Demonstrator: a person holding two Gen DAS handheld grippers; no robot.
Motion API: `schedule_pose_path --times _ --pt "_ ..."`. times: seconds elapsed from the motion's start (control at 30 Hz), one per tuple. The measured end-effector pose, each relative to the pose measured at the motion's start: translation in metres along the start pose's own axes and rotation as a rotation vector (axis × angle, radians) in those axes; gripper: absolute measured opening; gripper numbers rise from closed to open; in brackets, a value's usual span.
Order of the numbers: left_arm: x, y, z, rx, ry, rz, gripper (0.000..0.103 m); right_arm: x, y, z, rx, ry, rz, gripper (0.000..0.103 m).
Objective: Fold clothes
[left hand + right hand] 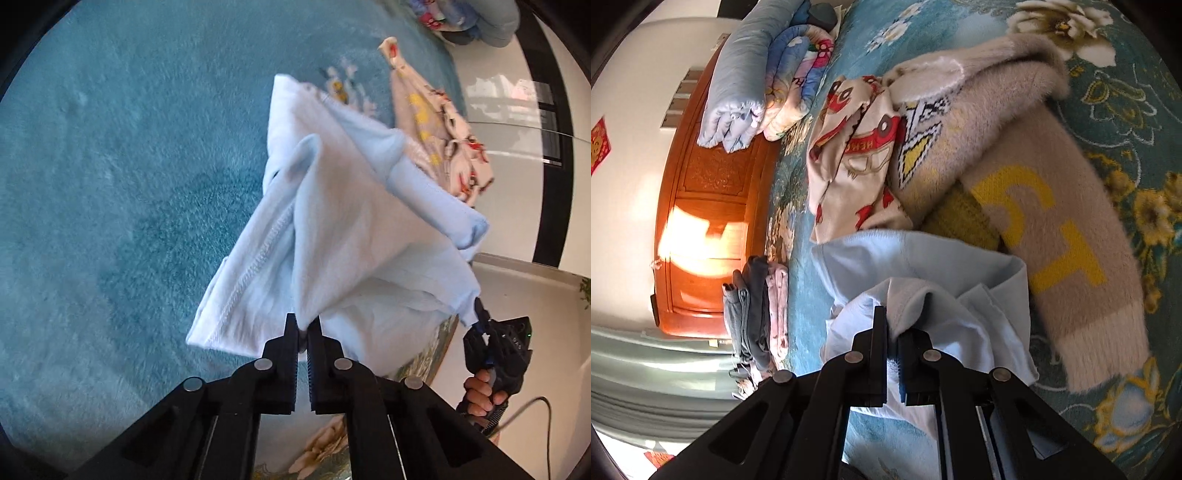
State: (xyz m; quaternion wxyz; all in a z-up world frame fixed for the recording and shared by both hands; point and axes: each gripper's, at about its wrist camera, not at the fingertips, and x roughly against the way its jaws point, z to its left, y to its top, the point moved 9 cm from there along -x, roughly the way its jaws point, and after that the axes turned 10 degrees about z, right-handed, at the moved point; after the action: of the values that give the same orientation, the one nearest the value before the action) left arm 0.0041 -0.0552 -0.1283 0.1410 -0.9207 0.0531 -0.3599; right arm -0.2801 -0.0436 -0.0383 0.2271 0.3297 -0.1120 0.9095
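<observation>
A pale blue garment [343,229] hangs in the air over the teal bedspread [110,166], stretched between both grippers. My left gripper [303,325] is shut on one edge of it near a stitched hem. My right gripper [480,317] shows at the right of the left wrist view, pinching the garment's far corner. In the right wrist view my right gripper [893,325] is shut on a bunched fold of the same garment [923,266], which drapes below it.
A fuzzy beige sweater with yellow letters [1052,192] and a cream fire-truck print garment [857,158] lie on the flowered bedspread [1145,110]. Folded clothes [757,314] and rolled quilts [757,74] sit by the wooden headboard [701,203].
</observation>
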Motion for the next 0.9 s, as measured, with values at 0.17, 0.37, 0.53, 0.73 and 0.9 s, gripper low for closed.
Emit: schedule_pose_path --times 0.17,0.37,0.53,0.73,0.9 --pt "0.061 -0.059 -0.015 -0.079 -0.139 -0.034 0.004 0.029 -0.042 0.015 0.030 0.068 0.065 0.004" --pt "0.146 -0.055 -0.028 -0.084 -0.247 -0.146 0.004 0.081 -0.082 0.054 0.122 0.162 0.086 0.004" --pt "0.126 0.032 -0.047 -0.018 -0.162 -0.158 0.004 0.053 -0.033 0.049 0.066 0.146 0.069 0.004" --pt "0.098 0.079 -0.057 0.073 -0.162 -0.163 0.005 0.004 0.017 0.027 -0.064 0.044 0.060 0.004" --pt "0.091 0.093 -0.058 0.109 -0.229 -0.227 0.058 0.008 0.033 0.018 -0.109 0.034 -0.025 0.006"
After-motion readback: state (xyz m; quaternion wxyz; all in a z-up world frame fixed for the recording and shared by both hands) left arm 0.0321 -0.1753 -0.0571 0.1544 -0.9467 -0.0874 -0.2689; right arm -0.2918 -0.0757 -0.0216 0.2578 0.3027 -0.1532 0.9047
